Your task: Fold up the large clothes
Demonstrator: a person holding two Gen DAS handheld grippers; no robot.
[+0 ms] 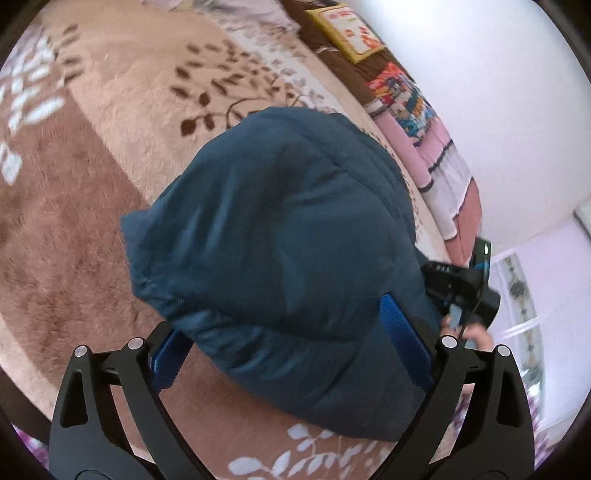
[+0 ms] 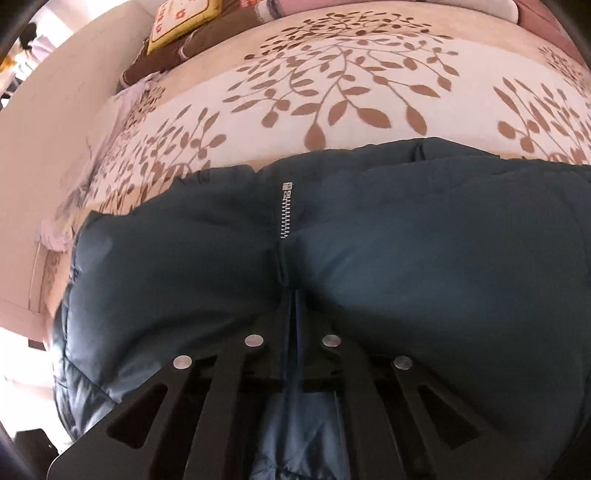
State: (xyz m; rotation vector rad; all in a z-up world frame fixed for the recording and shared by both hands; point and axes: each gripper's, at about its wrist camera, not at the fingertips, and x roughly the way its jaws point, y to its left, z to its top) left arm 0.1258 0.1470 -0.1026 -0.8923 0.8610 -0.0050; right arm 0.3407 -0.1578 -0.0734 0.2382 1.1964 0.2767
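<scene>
On the bed's leaf-patterned blanket [image 2: 369,74] your dark blue puffer jacket [image 1: 280,236] lies bunched, partly folded; flattening remains. Your left gripper [image 1: 291,354] fingers spread wide around it, your right gripper [image 2: 291,332] pinches jacket fabric near the zipper [image 2: 286,210]

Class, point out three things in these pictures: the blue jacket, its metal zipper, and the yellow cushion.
blue jacket [image 1: 280,229]: left wrist view, puffy upper surface.
metal zipper [image 2: 286,210]: right wrist view, exposed silver teeth.
yellow cushion [image 2: 177,20]: right wrist view, patterned face.

Both wrist views close over jacket [image 1: 288,240]
</scene>
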